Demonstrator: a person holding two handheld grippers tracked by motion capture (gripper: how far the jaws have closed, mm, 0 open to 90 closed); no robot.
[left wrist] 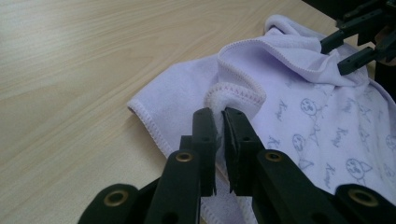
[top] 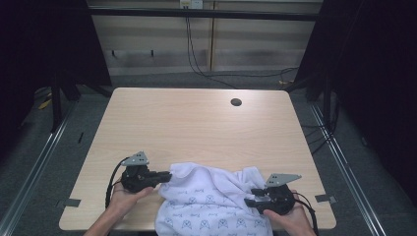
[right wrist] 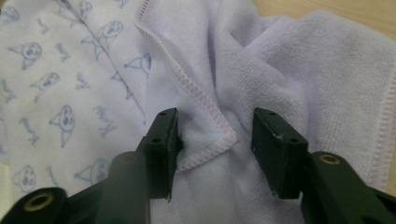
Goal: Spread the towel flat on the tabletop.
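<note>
A white towel printed with small blue cartoon figures lies crumpled at the table's near edge. In the left gripper view, my left gripper is shut on a rolled, hemmed fold of the towel at its left side; in the high view it comes in from the left. My right gripper stands open around a stitched corner fold of the towel, which lies between the jaws with a gap at the right pad. It sits at the towel's right side and also appears far off in the left gripper view.
The light wooden table stretches bare beyond the towel, with a round cable hole near its far right. Grey tape marks sit by both near corners. Dark frames and cables stand around the table.
</note>
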